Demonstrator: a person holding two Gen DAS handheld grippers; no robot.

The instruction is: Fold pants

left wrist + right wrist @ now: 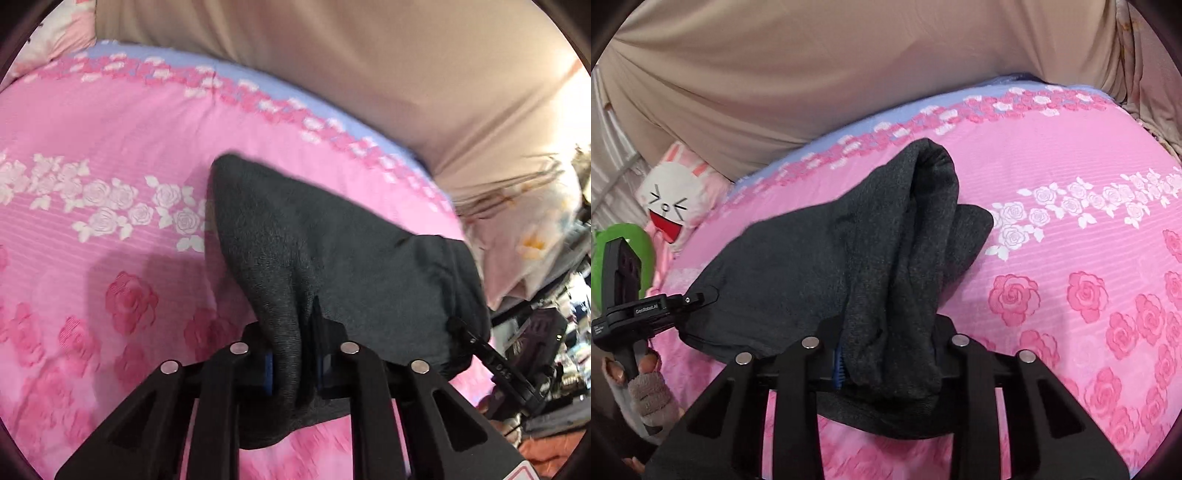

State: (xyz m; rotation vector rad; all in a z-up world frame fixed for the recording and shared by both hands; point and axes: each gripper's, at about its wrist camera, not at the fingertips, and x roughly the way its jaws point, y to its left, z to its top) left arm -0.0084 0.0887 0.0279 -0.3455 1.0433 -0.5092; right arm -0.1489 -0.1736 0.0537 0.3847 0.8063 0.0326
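While raised, both tools [295,363] [888,363] on pants [332,266].

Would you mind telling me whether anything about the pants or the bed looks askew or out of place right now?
Nothing looks damaged or spilled. The dark grey pants are bunched unevenly between the left gripper and right gripper, each clamped on a thick wad of cloth, so the edges over the pink bedspread are not aligned.

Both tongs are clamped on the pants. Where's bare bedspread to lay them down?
Bare pink bedspread lies right of the dark pants, between the white rose band and the blue border. It is crowded at the plush rabbit. Left tongs and right tongs both grip fabric.
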